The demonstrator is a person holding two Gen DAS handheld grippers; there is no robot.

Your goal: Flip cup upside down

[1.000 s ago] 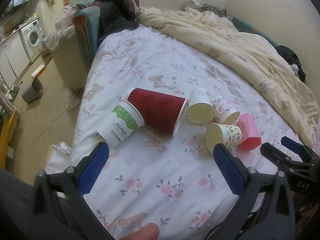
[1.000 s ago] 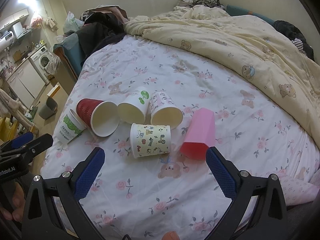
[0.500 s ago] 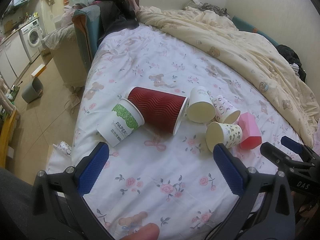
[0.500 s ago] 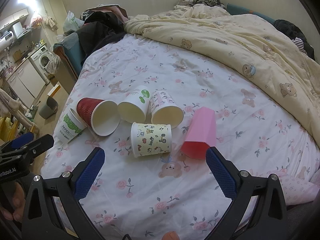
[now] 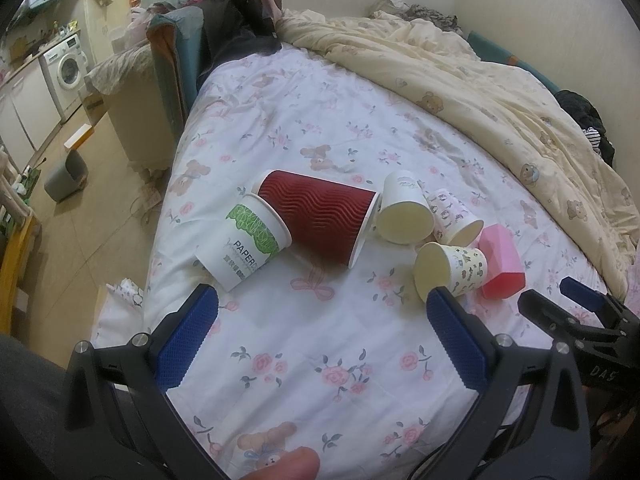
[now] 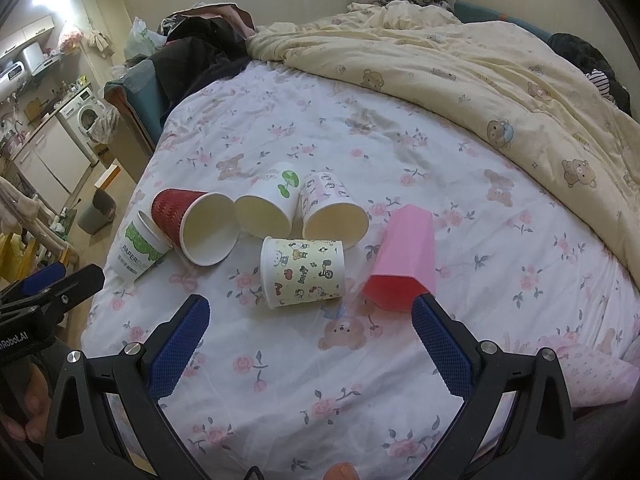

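Several cups lie on their sides on the floral bed sheet (image 5: 320, 360): a white cup with a green band (image 5: 244, 242) (image 6: 138, 246), a red ribbed cup (image 5: 320, 216) (image 6: 192, 226), a white cup with a green leaf (image 6: 268, 204), a pink-patterned cup (image 6: 332, 208), a cartoon-print cup (image 6: 302, 272) (image 5: 450, 272) and a pink plastic cup (image 6: 404, 260) (image 5: 500, 264). My left gripper (image 5: 318, 336) is open and empty, short of the cups. My right gripper (image 6: 310, 344) is open and empty, just short of the cartoon-print cup.
A cream duvet (image 6: 480, 80) is bunched along the bed's far and right side. Dark clothes (image 5: 236, 32) pile at the headboard. The bed's left edge drops to a floor with a grey bin (image 5: 66, 176) and a washing machine (image 5: 66, 68).
Both grippers have drifted very slightly; the cups have not moved. Both stay open.
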